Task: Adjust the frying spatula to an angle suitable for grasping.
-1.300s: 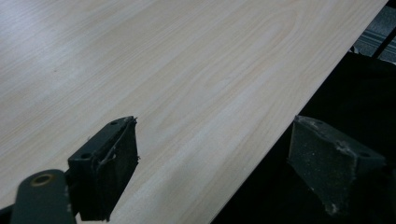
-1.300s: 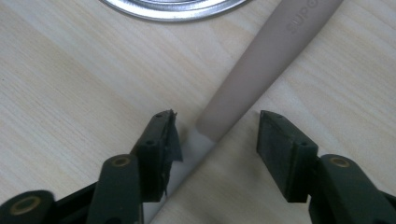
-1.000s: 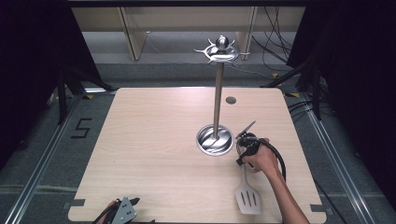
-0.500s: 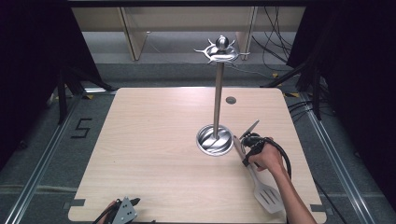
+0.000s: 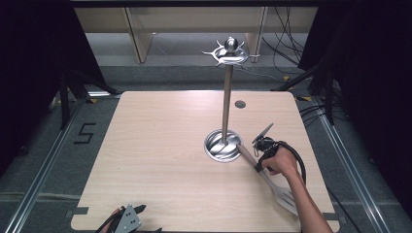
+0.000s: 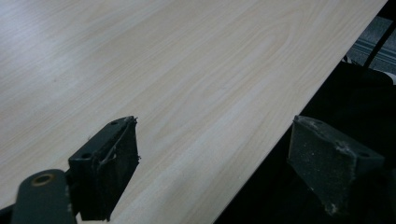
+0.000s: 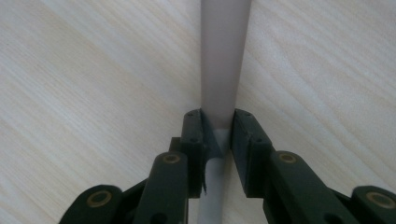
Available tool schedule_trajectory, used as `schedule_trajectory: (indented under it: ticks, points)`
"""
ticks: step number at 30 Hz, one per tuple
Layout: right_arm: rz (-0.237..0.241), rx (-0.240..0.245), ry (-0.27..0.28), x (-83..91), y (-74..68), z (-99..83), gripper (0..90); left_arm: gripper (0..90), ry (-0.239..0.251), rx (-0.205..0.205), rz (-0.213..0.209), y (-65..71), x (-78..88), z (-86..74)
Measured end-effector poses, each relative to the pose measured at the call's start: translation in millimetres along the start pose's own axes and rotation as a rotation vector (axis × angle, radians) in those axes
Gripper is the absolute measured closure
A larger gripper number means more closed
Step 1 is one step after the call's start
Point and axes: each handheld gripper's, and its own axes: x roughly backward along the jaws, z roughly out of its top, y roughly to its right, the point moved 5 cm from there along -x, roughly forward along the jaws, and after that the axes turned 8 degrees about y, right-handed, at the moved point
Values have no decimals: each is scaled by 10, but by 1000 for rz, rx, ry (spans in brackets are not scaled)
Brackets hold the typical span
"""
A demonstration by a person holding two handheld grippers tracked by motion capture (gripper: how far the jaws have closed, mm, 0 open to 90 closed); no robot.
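Right gripper clamps the spatula handle

The right gripper [image 5: 259, 162] has just closed its jaws onto the spatula [image 5: 272, 184] handle; a second ago the spatula's blade lay at 6 o'clock of the hand, now nearer 5 o'clock, handle tip beside the rack base [image 5: 222, 145]. The left gripper [image 6: 219, 158], jaws apart, sits unmoved at the table [image 5: 160, 145] edge.

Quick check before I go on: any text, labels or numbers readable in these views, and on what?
"5": a dark numeral marked on the grey floor, left of the table.
No readable text on the spatula, the stand, or either tool.
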Motion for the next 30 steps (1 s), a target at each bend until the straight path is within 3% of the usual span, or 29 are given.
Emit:
schedule_trajectory:
  ticks: [1, 2, 10, 11, 13, 14, 15, 16, 18, 19, 20, 21, 24, 25, 26, 27, 29, 30]
  points:
    - [-7, 0, 3, 8, -3, -1, 759, 152, 0, 0, 0, 0, 0, 0]
    - [-7, 0, 3, 8, -3, -1, 759, 152, 34, 10, 15, 5, -11, 12]
    - [-17, 26, 85, 169, 32, -33, 761, 152, 21, -37, 18, -30, 7, 23]
    - [-24, 44, 118, 232, 23, -46, 761, 152, 39, 23, 11, 12, -8, 19]
    - [-27, 57, 142, 256, 17, -53, 762, 152, 38, 14, 12, 6, -7, 20]
    - [-22, 53, 155, 308, -15, -68, 761, 151, 39, -19, 10, -15, -4, 27]
    - [-27, 70, 177, 332, -21, -72, 761, 152, 37, -24, 12, -18, -2, 26]
    - [-30, 81, 224, 403, -46, -93, 762, 151, 28, -23, 11, -18, 3, 25]
    - [-24, 79, 256, 488, -94, -124, 762, 151, 22, -26, 7, -17, 1, 19]
    - [-15, 62, 268, 528, -115, -143, 762, 152, 27, 2, 13, 3, -6, 12]
    - [-15, 62, 268, 528, -115, -143, 762, 151, 27, 2, 13, 3, -6, 12]
    - [-15, 67, 327, 609, -128, -160, 762, 151, 29, -16, 29, -11, -8, 11]
    - [-6, 79, 367, 692, -144, -191, 762, 152, 18, -24, 15, -19, 6, 15]
    - [-2, 72, 389, 756, -169, -218, 762, 151, 41, -19, 9, -14, -5, 28]
    - [-3, 85, 438, 805, -162, -233, 762, 151, 40, -23, 9, -17, -6, 26]
    - [-17, 90, 485, 874, -152, -247, 763, 151, 31, -2, 19, 0, -8, 13]
    - [-18, 79, 503, 923, -159, -266, 763, 151, 26, -20, 26, -10, -5, 13]
    - [-33, 93, 579, 1013, -153, -282, 763, 152, 50, -10, 12, 8, -1, 35]
